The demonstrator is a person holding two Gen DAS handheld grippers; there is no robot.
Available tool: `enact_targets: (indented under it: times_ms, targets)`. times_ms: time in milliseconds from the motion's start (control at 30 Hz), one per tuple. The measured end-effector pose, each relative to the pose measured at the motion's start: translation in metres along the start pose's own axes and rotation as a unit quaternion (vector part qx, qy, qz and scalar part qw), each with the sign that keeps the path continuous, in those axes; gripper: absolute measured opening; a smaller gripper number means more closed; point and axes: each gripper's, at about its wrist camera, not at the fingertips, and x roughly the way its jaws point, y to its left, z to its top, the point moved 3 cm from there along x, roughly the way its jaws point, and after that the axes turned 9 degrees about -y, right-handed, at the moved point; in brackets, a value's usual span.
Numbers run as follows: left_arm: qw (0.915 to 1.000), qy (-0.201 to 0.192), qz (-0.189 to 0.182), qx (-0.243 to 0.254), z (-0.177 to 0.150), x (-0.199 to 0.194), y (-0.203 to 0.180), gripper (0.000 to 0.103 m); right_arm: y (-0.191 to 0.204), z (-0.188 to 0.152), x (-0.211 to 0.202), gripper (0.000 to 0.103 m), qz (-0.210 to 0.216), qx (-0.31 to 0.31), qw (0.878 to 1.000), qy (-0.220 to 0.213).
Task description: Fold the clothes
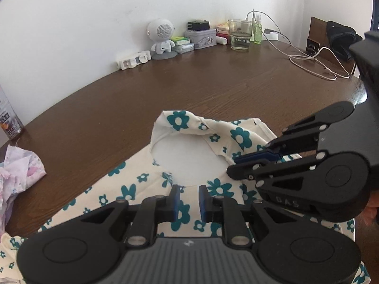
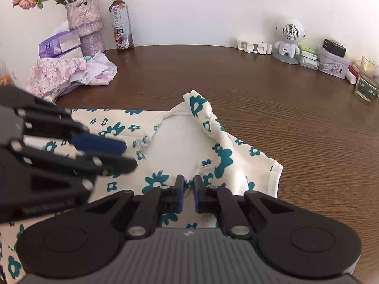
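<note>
A cream garment with teal flowers [image 1: 132,189] lies flat on the brown surface [image 1: 213,90], its neck opening just beyond both grippers. The left gripper [image 1: 188,200] and right gripper [image 2: 187,194] hover low over its near edge, side by side, jaws slightly spread, pinching nothing

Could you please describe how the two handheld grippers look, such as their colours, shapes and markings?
Both the left gripper and the right gripper share one design: black linkage arms with silver pivot pins, round black discs at both sides, blue pads on the fingers, and a grey ribbed body with a small white logo. One side shows faint embossed letters.
</note>
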Motion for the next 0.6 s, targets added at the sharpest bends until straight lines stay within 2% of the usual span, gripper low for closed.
enact_targets:
  times_ms: [67,167,300,367,467,533,567,600]
  targets:
    - [0.9999,0.012,-0.002,-0.005,-0.007,0.011,0.000,0.015,-0.001,0.003,-0.012,0.012,0.001,0.007,1.000,-0.017]
    - [1.0000,-0.006,0.004,-0.006,-0.008,0.015,0.003,0.014,0.000,0.004,-0.031,0.023,0.002,0.004,0.999,-0.038]
    - [0.9996,-0.004,0.004,-0.027,-0.006,0.015,0.008,0.010,0.001,-0.005,-0.043,0.025,-0.012,-0.017,0.999,-0.034]
    - [0.9994,-0.006,0.002,-0.034,-0.004,0.013,0.009,0.010,-0.002,-0.013,-0.044,0.033,-0.027,-0.026,0.999,-0.029]
    - [0.9991,-0.012,-0.011,-0.039,-0.002,0.005,0.006,0.011,-0.007,-0.024,-0.039,0.035,-0.034,-0.026,0.999,-0.011]
    - [0.9988,-0.015,-0.030,-0.034,0.000,0.001,-0.001,0.011,-0.008,-0.028,-0.033,0.032,-0.029,-0.028,0.999,-0.005]
    - [0.9989,-0.016,-0.034,-0.029,0.001,0.001,-0.005,0.011,-0.009,-0.030,-0.030,0.023,-0.027,-0.028,0.999,-0.002]
    - [0.9989,-0.017,-0.037,-0.024,0.002,0.001,-0.010,0.011,-0.010,-0.028,-0.030,0.006,-0.029,-0.027,0.999,-0.002]
